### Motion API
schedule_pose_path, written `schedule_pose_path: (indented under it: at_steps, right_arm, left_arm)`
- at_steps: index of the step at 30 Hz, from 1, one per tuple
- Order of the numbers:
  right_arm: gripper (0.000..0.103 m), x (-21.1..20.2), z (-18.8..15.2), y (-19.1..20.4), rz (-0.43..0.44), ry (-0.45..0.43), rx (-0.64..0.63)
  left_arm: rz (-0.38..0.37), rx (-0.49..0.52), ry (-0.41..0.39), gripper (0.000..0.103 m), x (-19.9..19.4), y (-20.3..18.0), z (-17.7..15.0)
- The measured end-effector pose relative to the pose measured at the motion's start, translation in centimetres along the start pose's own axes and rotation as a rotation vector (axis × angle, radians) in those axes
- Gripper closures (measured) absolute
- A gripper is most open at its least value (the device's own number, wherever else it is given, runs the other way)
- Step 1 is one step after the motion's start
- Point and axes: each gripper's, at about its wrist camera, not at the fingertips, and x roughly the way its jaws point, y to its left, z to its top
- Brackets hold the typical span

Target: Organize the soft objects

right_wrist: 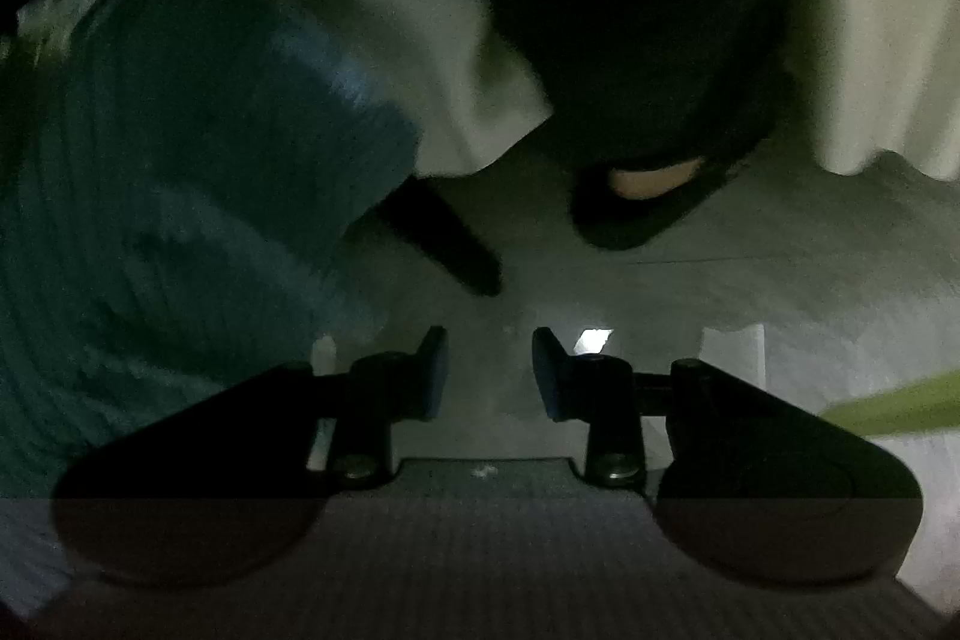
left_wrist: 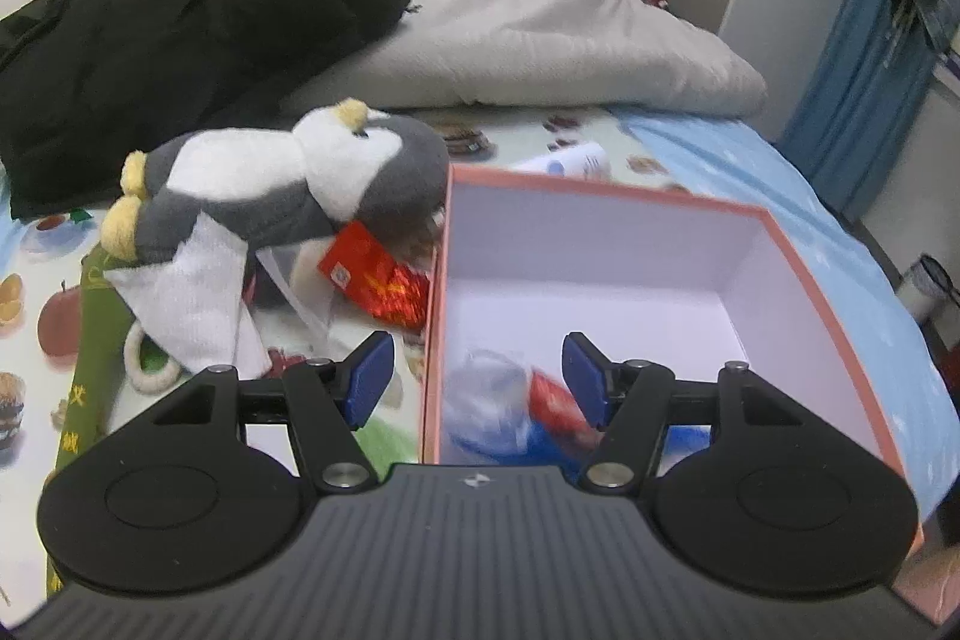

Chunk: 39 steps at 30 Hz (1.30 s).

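In the left wrist view my left gripper (left_wrist: 477,379) is open and empty, held over the near left corner of a pink box (left_wrist: 798,274) with a white inside. A blurred blue, white and red soft object (left_wrist: 510,412) lies in the box bottom, just below the fingers. A grey and white penguin plush (left_wrist: 288,184) lies on the bed left of the box, over a white sock (left_wrist: 192,304) and a red packet (left_wrist: 372,280). In the dark right wrist view my right gripper (right_wrist: 489,370) is open and empty, close to a blue knitted fabric (right_wrist: 180,160) and white cloth (right_wrist: 432,58).
A black jacket (left_wrist: 180,34) and a grey pillow (left_wrist: 540,34) lie at the back of the bed. A green strip (left_wrist: 96,358) lies at the left on the patterned sheet. A black shape (right_wrist: 636,100) hangs ahead in the right wrist view.
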Motion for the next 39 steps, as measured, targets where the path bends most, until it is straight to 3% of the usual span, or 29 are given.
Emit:
schedule_pose_path:
  at_steps: [8,15,23,33,39]
  right_arm:
    - [0.068,5.1,-0.9,2.2,0.031,0.071,-0.168]
    - [0.068,8.0,-1.5,5.6,0.111,0.098,-0.298]
    - [0.068,8.4,-1.4,7.6,0.15,0.058,-0.32]
    - [0.068,6.5,-2.0,9.5,0.154,0.025,-0.471]
    - [0.068,4.9,-2.8,9.1,0.18,0.044,-0.454]
  left_arm:
    - [0.042,-0.012,0.009,0.035,2.7,0.4,2.2]
    - [0.04,-0.011,0.014,0.035,3.9,0.7,2.8]
    - [0.035,-0.076,0.008,0.035,5.2,1.5,3.6]
    - [0.044,-0.029,0.006,0.035,6.4,0.7,3.9]
    - [0.04,-0.012,0.009,0.035,6.9,0.9,4.2]
